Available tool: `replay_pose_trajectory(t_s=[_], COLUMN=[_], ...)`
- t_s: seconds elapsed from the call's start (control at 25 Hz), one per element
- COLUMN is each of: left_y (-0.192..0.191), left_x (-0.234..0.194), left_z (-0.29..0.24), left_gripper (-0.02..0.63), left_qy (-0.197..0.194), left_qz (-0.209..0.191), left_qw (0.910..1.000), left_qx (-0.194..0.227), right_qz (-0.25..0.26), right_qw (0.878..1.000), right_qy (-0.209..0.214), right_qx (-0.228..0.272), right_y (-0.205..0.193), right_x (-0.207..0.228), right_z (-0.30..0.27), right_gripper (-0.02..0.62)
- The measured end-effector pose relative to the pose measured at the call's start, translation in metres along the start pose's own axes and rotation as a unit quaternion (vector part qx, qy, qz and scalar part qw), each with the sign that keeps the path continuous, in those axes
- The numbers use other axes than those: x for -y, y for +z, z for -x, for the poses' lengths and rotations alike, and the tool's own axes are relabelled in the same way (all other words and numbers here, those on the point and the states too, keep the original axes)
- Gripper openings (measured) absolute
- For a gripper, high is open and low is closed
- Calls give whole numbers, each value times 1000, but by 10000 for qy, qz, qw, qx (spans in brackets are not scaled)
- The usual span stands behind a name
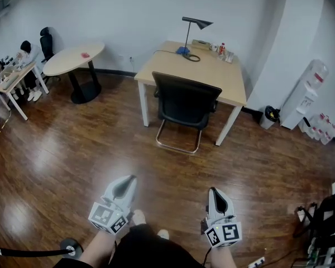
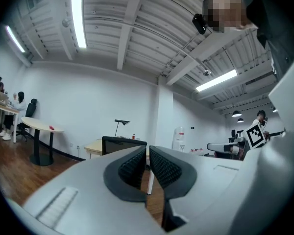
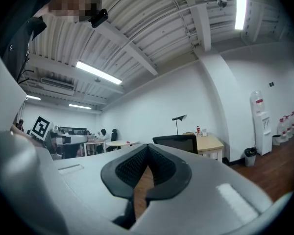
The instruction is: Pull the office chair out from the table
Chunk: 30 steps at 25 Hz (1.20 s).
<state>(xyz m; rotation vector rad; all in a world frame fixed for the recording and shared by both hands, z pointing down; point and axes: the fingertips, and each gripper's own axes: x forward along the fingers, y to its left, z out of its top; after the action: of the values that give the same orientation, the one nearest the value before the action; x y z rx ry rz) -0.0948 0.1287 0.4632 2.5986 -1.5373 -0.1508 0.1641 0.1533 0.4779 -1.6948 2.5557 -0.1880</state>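
1. The chair (image 1: 184,108) is being seen at 12 o'clock in the head view. It is pushed in at the near edge of the table (image 1: 234,85), with its back turned toward the person.
2. The left gripper (image 1: 130,178) is being held at 7 o'clock in the head view, pointed toward the chair and well apart from it.
3. In the left gripper view, the left gripper (image 2: 147,152) is being shown with its pads almost together. Only a thin slit is being left between them, and nothing is being gripped.
4. The right gripper (image 1: 213,190) is being held at 5 o'clock in the head view, also aimed toward the chair and well apart from it.
5. In the right gripper view, the right gripper (image 3: 147,147) is being shown with its tips pressed together, with nothing between them.
6. A lamp (image 1: 192,32) is being carried on the table's far side, at 12 o'clock from the chair.
7. A round table (image 1: 72,57) is being seen at 10 o'clock, a dispenser (image 1: 307,96) at 2 o'clock, and a bin (image 1: 269,116) just beside the table at its 3 o'clock.
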Motion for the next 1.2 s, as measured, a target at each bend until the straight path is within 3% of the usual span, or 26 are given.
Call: replay_pose_trajectory(t_s=[0.52,0.92,1.2], left_y=[0,17,15], left_x=[-54,-105,-141], left_z=[-67,-150,-185], left_gripper=[21,21,21], left_qy=[62,-144,-272], left_qz=[72,105,98], left_qw=[10000,9996,9995], left_qx=[6,233,124], right_qz=[-178,-76,-102], right_qw=[9994,9992,9990], right_qy=[-255,-377,-424], right_qx=[118,140,89], right_y=[0,15,17], right_x=[34,53,53], right_z=[-64,-150,-199], right_gripper=[14,14,14])
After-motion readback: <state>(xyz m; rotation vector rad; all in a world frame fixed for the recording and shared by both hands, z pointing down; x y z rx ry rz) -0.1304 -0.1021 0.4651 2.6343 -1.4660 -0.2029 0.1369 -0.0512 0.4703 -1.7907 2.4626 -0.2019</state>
